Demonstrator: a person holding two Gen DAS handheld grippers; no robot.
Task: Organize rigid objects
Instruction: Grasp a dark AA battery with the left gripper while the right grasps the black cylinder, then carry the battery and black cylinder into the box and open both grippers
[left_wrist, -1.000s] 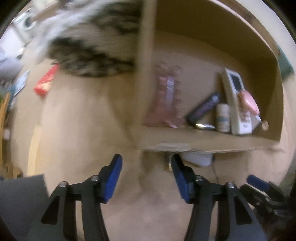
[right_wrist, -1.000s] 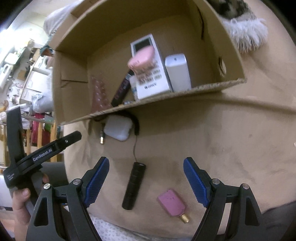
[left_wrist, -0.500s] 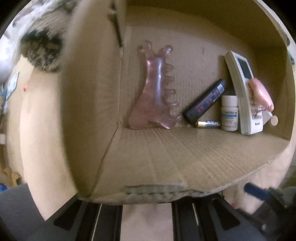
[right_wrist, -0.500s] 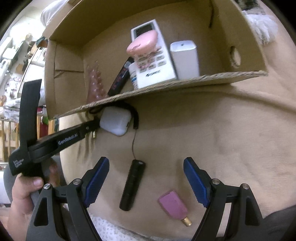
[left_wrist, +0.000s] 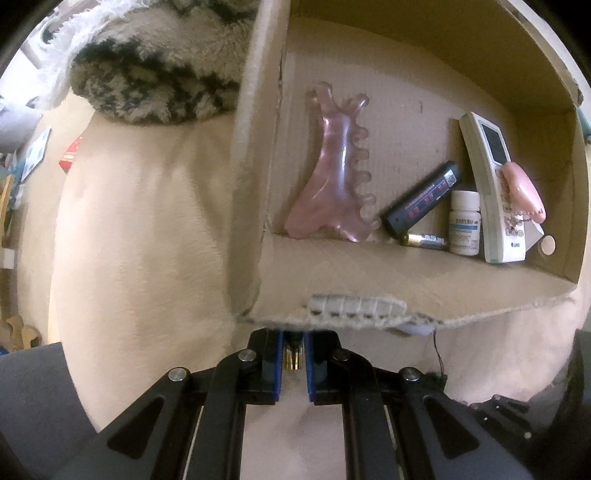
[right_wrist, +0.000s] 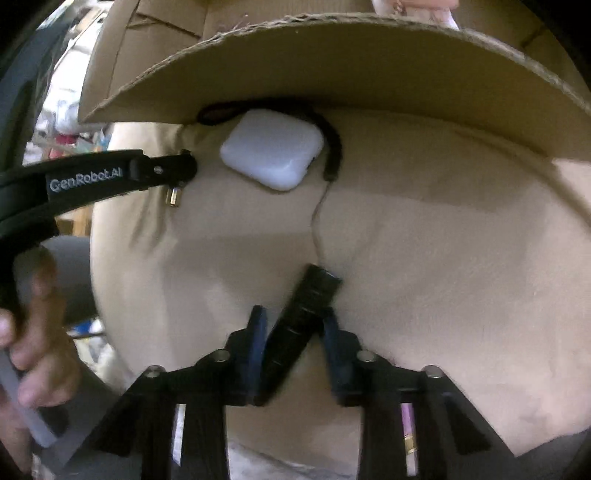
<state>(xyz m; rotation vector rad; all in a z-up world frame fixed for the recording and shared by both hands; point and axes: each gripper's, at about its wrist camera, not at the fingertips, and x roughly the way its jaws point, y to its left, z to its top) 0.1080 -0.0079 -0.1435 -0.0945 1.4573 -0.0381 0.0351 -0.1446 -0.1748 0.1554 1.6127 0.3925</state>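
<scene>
Both views sit on the handheld grippers and look along their fingers, steeply down at a beige blanket (left_wrist: 147, 240). The left wrist view faces almost straight down, close above the near wall of a cardboard box (left_wrist: 369, 284), and sees over it into the box. The right wrist view looks from lower, very near the blanket, under the outside of the same box wall (right_wrist: 332, 74). Both views share that wall, the blanket below it and a white case (right_wrist: 273, 149), of which the left view catches only an edge (left_wrist: 417, 328). The right view also takes in the left gripper (right_wrist: 173, 173) from the side.
</scene>
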